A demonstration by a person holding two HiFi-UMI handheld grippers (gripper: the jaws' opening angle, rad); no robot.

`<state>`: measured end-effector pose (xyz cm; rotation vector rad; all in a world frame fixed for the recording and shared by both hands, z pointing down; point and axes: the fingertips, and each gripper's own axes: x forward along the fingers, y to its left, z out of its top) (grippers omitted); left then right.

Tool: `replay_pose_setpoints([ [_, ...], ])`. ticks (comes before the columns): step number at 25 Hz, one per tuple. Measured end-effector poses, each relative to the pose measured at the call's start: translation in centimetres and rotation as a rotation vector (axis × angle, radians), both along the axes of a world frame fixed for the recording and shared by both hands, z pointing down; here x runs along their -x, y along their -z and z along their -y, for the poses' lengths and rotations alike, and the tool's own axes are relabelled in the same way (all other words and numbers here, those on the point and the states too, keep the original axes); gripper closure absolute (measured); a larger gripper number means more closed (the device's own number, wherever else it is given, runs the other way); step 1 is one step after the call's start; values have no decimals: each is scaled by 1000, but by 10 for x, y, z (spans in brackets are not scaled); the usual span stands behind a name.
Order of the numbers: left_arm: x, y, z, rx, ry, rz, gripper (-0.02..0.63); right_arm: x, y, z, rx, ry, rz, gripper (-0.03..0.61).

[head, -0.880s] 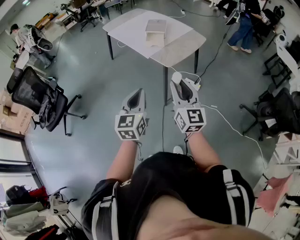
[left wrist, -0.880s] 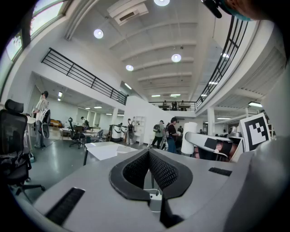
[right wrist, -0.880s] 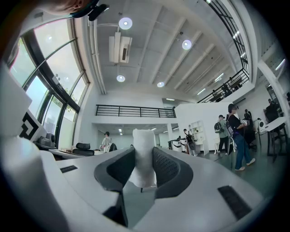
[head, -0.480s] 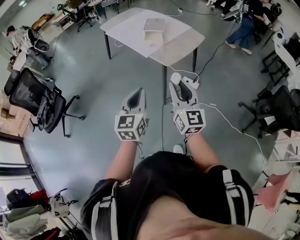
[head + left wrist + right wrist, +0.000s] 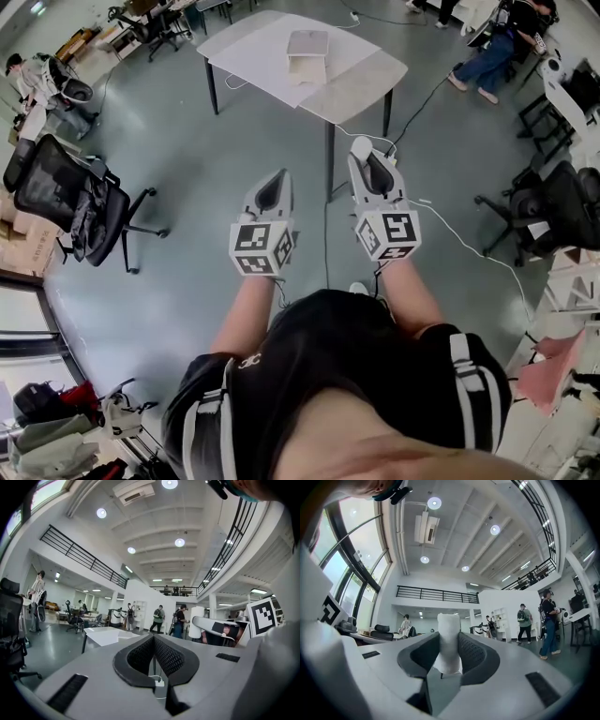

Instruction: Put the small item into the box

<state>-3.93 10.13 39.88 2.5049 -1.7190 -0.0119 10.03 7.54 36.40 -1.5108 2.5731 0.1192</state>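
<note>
The white table [image 5: 361, 84] stands far off across the grey floor [image 5: 187, 281], well apart from the person, and the pale box [image 5: 307, 52] sits on its far middle. The step in hand looks like the carry: the load is picked up but the box is not yet within reach. To do it well, walk to the near edge of the table, stepping clear of the white cable [image 5: 469, 248] that trails over the floor on the right. Keep the squeeze even and the carrying tool level. Let go only once its tips hang right over the box's opening, while the free tool steadies the box if it slides.

The left gripper [image 5: 153, 639] is clenched, its pads meeting at the tips with nothing between them. The right gripper [image 5: 449, 645] stands partly open, grasping the small item [image 5: 449, 634], a white roll held upright between the pads with its top poking out past the jaw tips
</note>
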Motion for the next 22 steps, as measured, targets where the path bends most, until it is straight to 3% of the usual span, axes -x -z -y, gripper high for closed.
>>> replay_pose_setpoints([
  [5, 24, -9, -13, 1, -16, -15, 601, 5, -3, -12, 4, -56, 19, 457],
  [12, 28, -12, -14, -3, -56, -7, 601, 15, -1, -16, 2, -76, 21, 457],
  [22, 48, -16, 28, -10, -23, 7, 601, 34, -6, 32, -26, -37, -1, 457],
])
